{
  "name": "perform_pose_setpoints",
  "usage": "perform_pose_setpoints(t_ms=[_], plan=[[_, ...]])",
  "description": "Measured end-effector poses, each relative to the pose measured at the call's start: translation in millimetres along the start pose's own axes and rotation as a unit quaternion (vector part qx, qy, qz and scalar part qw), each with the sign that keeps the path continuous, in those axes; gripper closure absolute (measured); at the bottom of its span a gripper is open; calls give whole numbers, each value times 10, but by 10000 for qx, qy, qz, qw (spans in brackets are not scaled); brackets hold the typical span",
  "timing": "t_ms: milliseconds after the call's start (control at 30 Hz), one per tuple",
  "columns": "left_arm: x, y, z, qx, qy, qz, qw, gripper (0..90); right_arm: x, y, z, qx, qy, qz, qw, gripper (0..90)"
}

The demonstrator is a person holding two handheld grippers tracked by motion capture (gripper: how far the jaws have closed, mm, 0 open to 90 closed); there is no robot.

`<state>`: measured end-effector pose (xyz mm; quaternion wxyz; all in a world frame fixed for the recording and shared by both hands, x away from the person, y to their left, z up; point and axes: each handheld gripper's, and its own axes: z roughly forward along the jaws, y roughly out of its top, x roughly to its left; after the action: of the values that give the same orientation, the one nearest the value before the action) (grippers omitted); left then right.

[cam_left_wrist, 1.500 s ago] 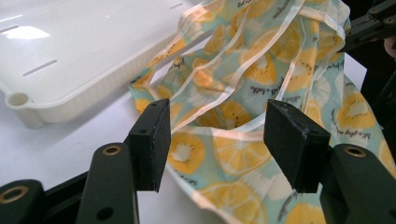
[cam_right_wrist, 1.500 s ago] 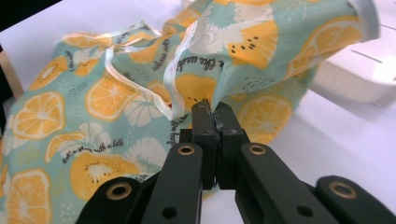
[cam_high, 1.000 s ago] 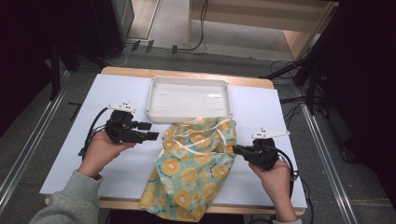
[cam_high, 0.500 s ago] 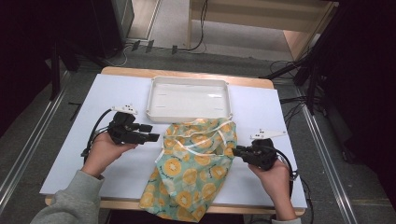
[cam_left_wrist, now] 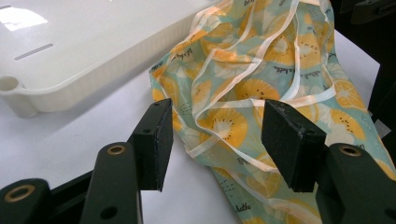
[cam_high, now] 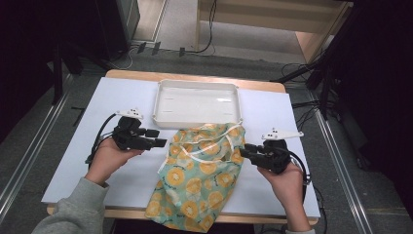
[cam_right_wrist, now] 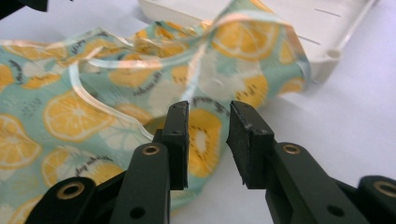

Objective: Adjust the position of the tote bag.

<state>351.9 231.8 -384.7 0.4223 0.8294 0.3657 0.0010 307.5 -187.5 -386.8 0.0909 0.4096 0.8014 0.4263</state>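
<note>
On the left of the white table [cam_high: 78, 161], the person's left hand [cam_high: 104, 158] held the left gripper [cam_high: 158, 143] just beside the cloth's left edge, jaws standing wide apart with nothing between them. Seen from along those jaws, the fabric [cam_left_wrist: 261, 93] lay ahead of them, not touched by either pad.

The cloth [cam_high: 204, 180] itself, mint green with orange citrus slices and pale ribbon ties [cam_high: 207, 148], lay crumpled in the middle of the table, its far end against the white tray [cam_high: 197, 100] and its near end hanging over the table's front edge. Small dark script was printed among the fruit; I could not read it.

On the right, the right hand [cam_high: 287, 183] held the right gripper [cam_high: 243, 151] at the cloth's right edge. Its jaws stood a narrow gap apart, over the fabric [cam_right_wrist: 93, 112] but not closed on it.
</note>
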Motion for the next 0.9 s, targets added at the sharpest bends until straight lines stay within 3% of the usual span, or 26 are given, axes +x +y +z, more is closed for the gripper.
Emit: perform_pose_setpoints(t_ms=[233,500,633,800,900], plan=[[-33,10,13,-6,-28,28,10000,443,55,154,123,15,78,-49,10000,702],[-31,11,3,-27,-38,28,10000,443,-29,386,230,-101,-62,-145,9998,673],[-34,12,6,-27,-48,32,10000,443,-113,510,263,-118,-167,-127,9997,617],[-36,13,15,12,-56,53,10000,443,-213,612,398,-12,-164,-41,9999,469],[-35,11,16,-3,-46,49,10000,443,-269,634,519,100,-26,68,9999,380]])
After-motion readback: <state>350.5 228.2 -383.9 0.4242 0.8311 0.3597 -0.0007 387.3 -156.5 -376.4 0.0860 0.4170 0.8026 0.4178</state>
